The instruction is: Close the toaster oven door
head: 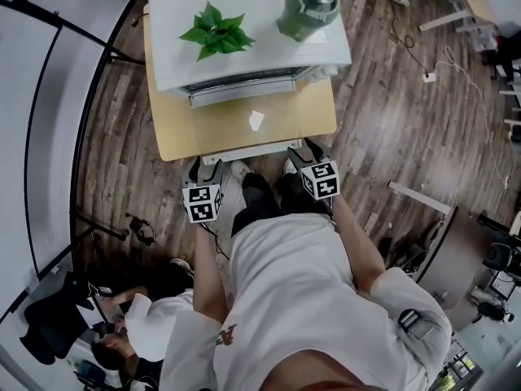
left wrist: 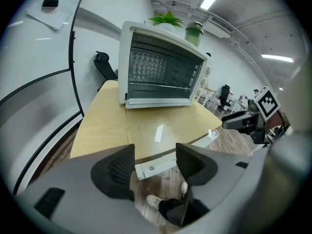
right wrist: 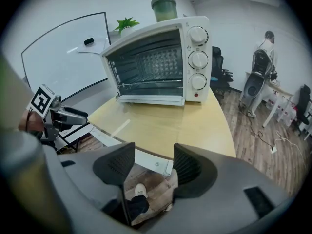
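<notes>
Toaster oven: we see the white toaster oven (right wrist: 161,57) at the far end of the pale wooden tabletop (head: 187,137), its front turned toward us.
Door: the glass door (left wrist: 161,72) stands upright against the oven's front, not folded down onto the tabletop. We can make out the rack through the glass.
Knobs: three round knobs (right wrist: 198,57) sit one above another on the right of the front.
On top: a leafy green plant (head: 216,29) stands on the left of the oven's roof and a green jar (head: 308,8) on the right, the two apart from each other.
Left tongs: we hold the left tongs (left wrist: 155,162) at the near edge of the tabletop, well apart from the oven. They are spread and pinch nothing. In the gap we see only the tabletop's edge, the wooden floor (head: 391,120) and a white shoe (left wrist: 153,199).
Right tongs: the right tongs (right wrist: 148,165) hover at the same near edge, just to the right of our legs. They are also spread, with nothing between them, and well apart from the door.
Around: a whiteboard (right wrist: 63,57) curves along the left, and a seated person (head: 122,332) is behind us on that side.
</notes>
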{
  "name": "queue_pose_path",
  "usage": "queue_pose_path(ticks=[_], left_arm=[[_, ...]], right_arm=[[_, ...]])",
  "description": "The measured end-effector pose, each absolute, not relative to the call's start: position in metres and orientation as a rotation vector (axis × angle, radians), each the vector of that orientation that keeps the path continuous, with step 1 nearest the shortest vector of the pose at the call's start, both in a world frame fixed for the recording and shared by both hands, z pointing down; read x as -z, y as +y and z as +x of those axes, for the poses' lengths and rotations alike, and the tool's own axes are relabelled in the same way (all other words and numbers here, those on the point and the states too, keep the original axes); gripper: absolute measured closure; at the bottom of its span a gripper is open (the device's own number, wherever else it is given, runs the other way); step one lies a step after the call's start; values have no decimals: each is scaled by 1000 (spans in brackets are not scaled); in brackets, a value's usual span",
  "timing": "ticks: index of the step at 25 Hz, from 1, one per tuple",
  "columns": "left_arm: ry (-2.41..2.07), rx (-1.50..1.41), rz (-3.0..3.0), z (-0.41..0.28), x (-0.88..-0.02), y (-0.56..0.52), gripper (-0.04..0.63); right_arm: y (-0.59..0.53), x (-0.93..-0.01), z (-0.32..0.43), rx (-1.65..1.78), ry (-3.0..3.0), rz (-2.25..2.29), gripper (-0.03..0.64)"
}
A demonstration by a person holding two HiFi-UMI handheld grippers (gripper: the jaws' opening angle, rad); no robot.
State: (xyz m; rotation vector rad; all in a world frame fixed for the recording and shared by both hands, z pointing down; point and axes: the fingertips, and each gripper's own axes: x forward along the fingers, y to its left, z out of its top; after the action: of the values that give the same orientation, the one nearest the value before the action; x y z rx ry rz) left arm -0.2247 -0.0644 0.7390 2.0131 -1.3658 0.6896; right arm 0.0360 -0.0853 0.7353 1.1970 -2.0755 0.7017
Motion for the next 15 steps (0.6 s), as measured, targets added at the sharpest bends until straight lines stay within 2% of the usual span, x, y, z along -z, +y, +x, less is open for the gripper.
queue_pose_path(ticks=[15], left_arm=[[-1326,-693,1888,-228,-779,-59,308]], right_arm=[[-79,-775,43,-806,-2007,1197,354]])
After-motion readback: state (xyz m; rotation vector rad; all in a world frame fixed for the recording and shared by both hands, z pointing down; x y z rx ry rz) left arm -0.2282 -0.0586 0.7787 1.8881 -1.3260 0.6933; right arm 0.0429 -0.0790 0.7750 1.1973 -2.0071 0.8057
